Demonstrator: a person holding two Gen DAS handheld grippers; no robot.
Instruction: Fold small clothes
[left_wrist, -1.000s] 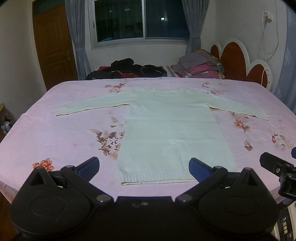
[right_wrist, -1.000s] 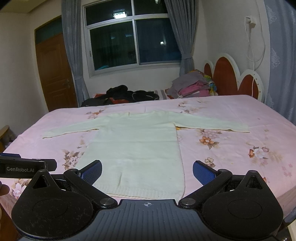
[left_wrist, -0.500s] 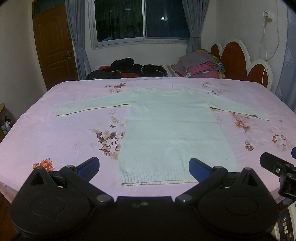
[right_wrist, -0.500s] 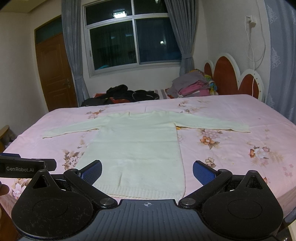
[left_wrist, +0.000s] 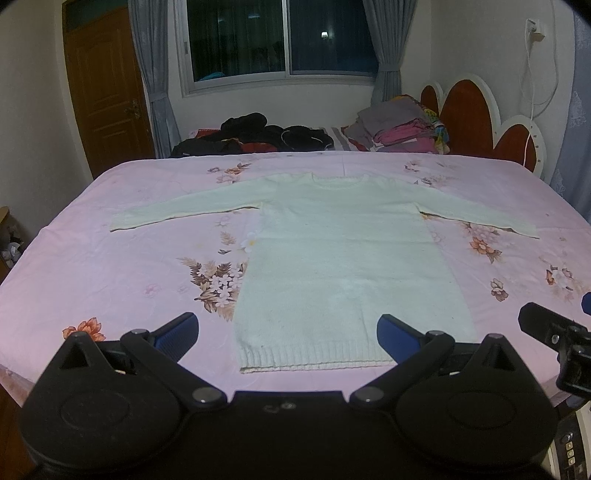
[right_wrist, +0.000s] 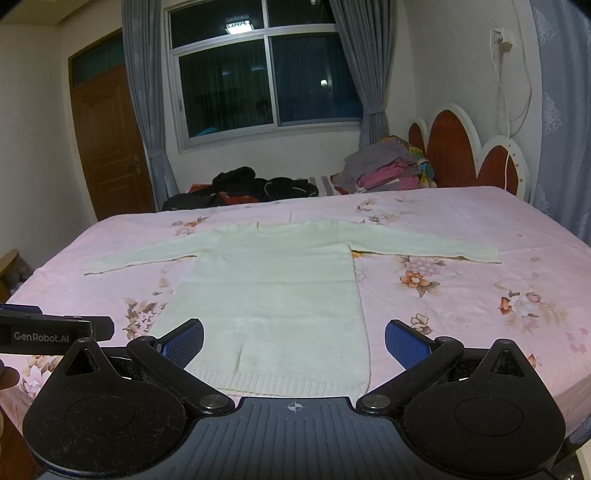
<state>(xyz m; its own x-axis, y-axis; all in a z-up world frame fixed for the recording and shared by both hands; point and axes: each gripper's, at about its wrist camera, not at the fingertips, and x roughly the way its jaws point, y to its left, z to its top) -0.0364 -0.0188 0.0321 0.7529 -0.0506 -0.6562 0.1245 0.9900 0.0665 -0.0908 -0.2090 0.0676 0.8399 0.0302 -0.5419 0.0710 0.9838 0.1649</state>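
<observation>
A pale cream long-sleeved sweater (left_wrist: 343, 254) lies flat on the pink floral bed (left_wrist: 110, 266), both sleeves spread out sideways, hem toward me. It also shows in the right wrist view (right_wrist: 280, 288). My left gripper (left_wrist: 288, 336) is open and empty, held just before the hem. My right gripper (right_wrist: 295, 341) is open and empty, also just before the hem, to the right of the left one. Part of the right gripper (left_wrist: 554, 332) shows at the left wrist view's right edge, and the left gripper's body (right_wrist: 51, 332) at the right wrist view's left edge.
A heap of dark clothes (left_wrist: 255, 136) and a stack of folded clothes (left_wrist: 402, 129) lie at the far side of the bed. A red and white headboard (left_wrist: 480, 122) stands at the right. A wooden door (left_wrist: 107, 92) is at the far left.
</observation>
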